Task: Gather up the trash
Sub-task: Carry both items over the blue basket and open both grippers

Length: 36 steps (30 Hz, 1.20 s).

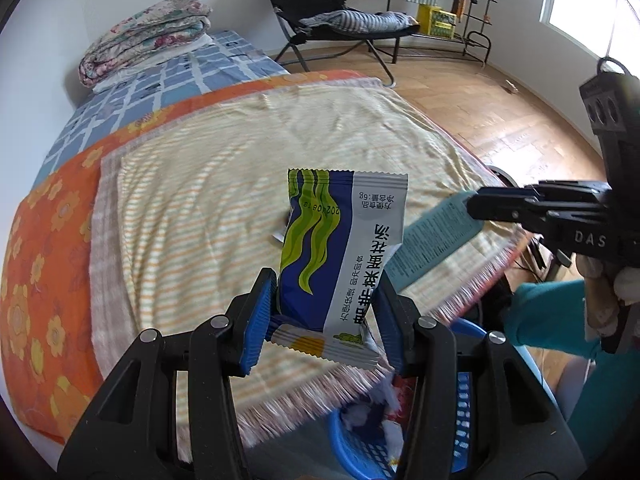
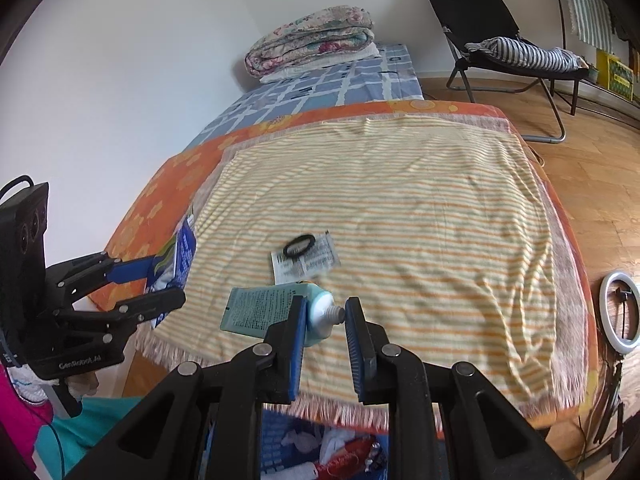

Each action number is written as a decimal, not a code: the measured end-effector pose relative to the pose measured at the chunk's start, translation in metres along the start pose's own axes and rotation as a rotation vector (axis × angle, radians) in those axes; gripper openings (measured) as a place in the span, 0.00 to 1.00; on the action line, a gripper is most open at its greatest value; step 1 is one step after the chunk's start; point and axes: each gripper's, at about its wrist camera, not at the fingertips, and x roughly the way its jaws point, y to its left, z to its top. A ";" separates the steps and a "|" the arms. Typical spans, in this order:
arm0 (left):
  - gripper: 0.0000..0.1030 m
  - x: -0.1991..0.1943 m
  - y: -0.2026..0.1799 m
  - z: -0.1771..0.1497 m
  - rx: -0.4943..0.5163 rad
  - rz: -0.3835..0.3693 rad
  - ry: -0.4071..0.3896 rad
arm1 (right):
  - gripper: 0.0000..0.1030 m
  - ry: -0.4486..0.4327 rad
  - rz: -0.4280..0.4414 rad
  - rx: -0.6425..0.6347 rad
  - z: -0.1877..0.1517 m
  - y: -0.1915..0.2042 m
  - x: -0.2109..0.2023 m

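My left gripper is shut on a blue, green and silver snack wrapper and holds it upright above the bed's near edge; it also shows in the right wrist view. My right gripper holds a light blue tube by its white neck end; the tube sticks out left and shows in the left wrist view. A blue basket with crumpled trash sits below both grippers, also visible in the right wrist view. A clear sachet with a black ring lies on the striped blanket.
The bed carries an orange flowered sheet, a blue checked sheet and a folded quilt at the far end. A black folding chair stands on the wooden floor beyond. A ring light lies by the bed's right side.
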 end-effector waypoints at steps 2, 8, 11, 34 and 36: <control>0.48 -0.001 -0.008 -0.009 0.009 -0.008 0.007 | 0.18 0.001 -0.009 -0.011 -0.008 0.001 -0.005; 0.48 -0.002 -0.021 -0.032 0.015 -0.035 0.039 | 0.18 0.012 -0.027 -0.045 -0.031 0.004 -0.018; 0.48 -0.003 -0.025 -0.044 0.011 -0.045 0.055 | 0.18 0.020 -0.041 -0.068 -0.043 0.006 -0.024; 0.48 0.016 -0.065 -0.118 0.085 -0.095 0.190 | 0.18 0.116 -0.118 -0.254 -0.119 0.022 -0.023; 0.48 0.017 -0.067 -0.121 0.090 -0.100 0.198 | 0.18 0.124 -0.118 -0.255 -0.121 0.022 -0.021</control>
